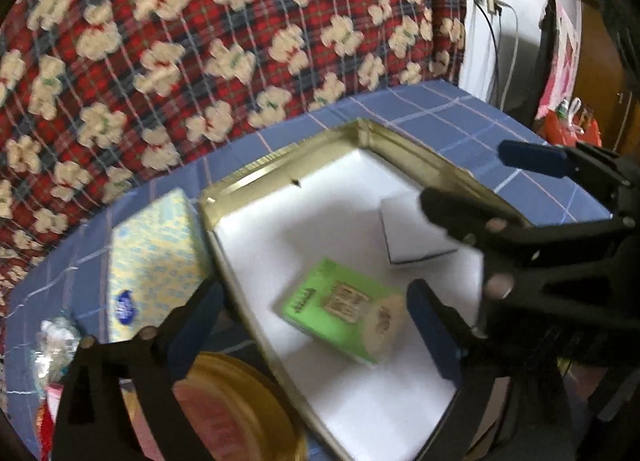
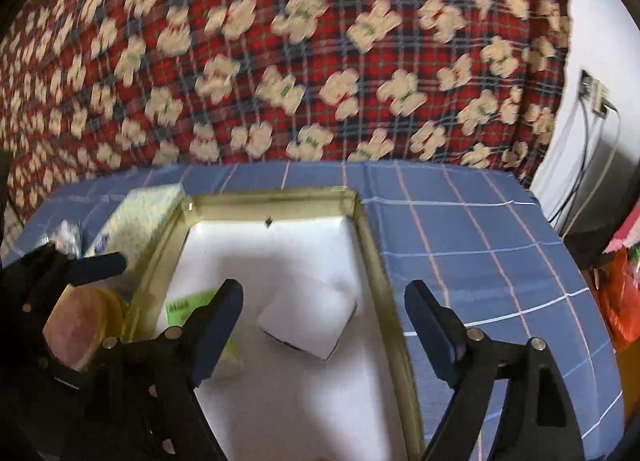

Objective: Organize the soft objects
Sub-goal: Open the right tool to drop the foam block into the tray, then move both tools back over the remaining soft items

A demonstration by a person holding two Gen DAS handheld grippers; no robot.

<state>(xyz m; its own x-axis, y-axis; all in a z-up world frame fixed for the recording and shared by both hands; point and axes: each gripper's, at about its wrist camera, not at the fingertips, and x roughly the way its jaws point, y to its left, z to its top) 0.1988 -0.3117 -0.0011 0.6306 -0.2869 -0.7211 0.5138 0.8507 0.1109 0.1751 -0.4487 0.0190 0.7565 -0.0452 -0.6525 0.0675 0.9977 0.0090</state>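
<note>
A gold-rimmed tray (image 1: 280,159) (image 2: 272,197) with a white lining sits on a blue checked cloth (image 1: 460,117) (image 2: 480,253). In it lie a green packet (image 1: 340,309) (image 2: 188,303) and a white packet (image 1: 416,233) (image 2: 308,321). My left gripper (image 1: 316,313) is open and straddles the green packet without pressing it; its left finger stands outside the tray rim. My right gripper (image 2: 326,293) (image 1: 464,175) is open above the white packet, and its pads are clear of the packet. One left finger (image 2: 100,263) shows in the right wrist view.
A yellow and blue tissue pack (image 1: 156,261) (image 2: 140,213) lies left of the tray. A round gold tin (image 1: 236,409) (image 2: 84,325) and crinkled plastic wrap (image 1: 56,341) sit near it. A red plaid blanket (image 1: 200,41) rises behind. Cables and an orange bag (image 2: 620,301) are at the right.
</note>
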